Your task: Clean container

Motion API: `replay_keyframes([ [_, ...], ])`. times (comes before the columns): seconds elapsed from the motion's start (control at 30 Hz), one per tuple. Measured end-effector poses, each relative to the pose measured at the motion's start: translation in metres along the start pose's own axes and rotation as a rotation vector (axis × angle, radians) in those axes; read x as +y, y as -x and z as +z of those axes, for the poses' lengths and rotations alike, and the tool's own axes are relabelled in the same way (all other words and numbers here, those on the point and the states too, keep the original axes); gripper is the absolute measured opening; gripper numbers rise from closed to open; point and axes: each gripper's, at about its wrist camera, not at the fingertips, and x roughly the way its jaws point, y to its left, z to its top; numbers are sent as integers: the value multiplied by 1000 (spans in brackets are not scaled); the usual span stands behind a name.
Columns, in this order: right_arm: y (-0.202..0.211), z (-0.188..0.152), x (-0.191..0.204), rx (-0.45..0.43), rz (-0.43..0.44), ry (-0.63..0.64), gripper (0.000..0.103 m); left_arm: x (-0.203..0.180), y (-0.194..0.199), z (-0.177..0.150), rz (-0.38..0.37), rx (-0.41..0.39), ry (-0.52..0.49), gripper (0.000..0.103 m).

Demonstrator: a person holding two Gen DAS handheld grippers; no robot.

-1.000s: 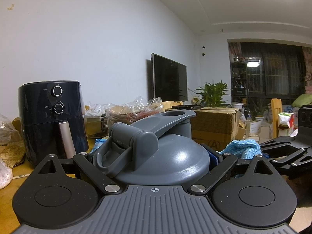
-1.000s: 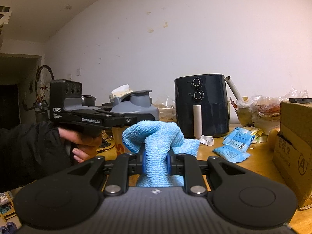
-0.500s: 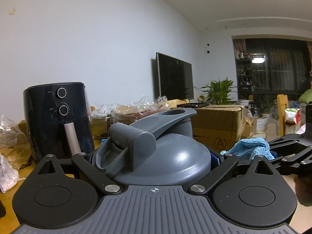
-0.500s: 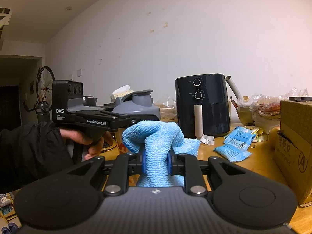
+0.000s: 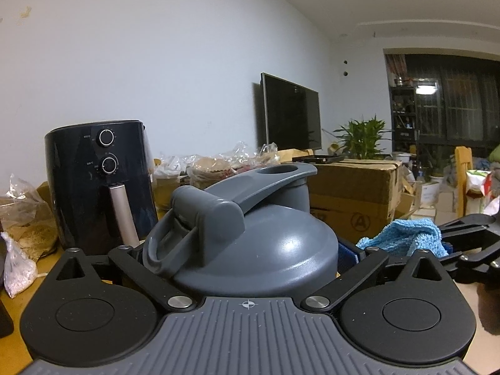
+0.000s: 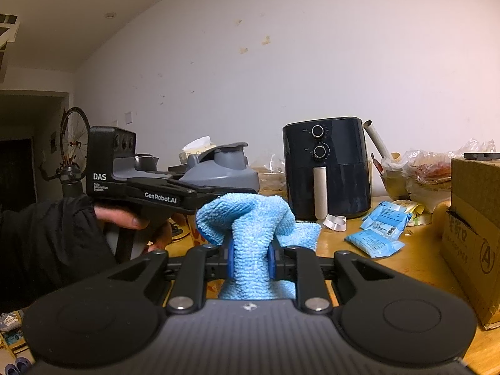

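Note:
The container is a bottle with a grey domed flip-top lid (image 5: 256, 243), and its body is hidden below the lid. My left gripper (image 5: 247, 250) is shut on it, with the fingers (image 5: 347, 256) pressed against both sides just under the lid. In the right wrist view a person's hand holds that left gripper (image 6: 212, 191) level at the left, with the lid (image 6: 218, 172) above it. My right gripper (image 6: 250, 256) is shut on a bunched light-blue cloth (image 6: 247, 222). The cloth (image 5: 406, 237) hangs in the air just right of the container, apart from it.
A dark air fryer (image 6: 326, 168) stands at the back of the wooden table (image 6: 422, 265). Blue packets (image 6: 378, 228) lie in front of it. A cardboard box (image 6: 475, 234) sits at the right edge. Plastic bags of food (image 5: 22, 225) line the wall.
The left gripper with the container has swung slightly to the left, so the air fryer and TV sit further right in its view. The right gripper and cloth have stayed put.

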Motion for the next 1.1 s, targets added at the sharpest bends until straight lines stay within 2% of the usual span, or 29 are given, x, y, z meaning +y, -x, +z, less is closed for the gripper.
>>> replay_keyframes([
  [0.17, -1, -1, -1, 3, 1, -1, 18, -4, 7, 1, 35, -38, 20, 103],
  [0.6, -1, -2, -1, 6, 9, 1, 18, -29, 12, 8, 250, -60, 79, 103],
  [0.77, -1, -2, -1, 5, 7, 0, 18, -40, 12, 9, 354, -81, 106, 103],
  [1.1, 0, -1, 0, 2, 2, 1, 18, -52, -2, 18, 526, -27, 156, 103],
])
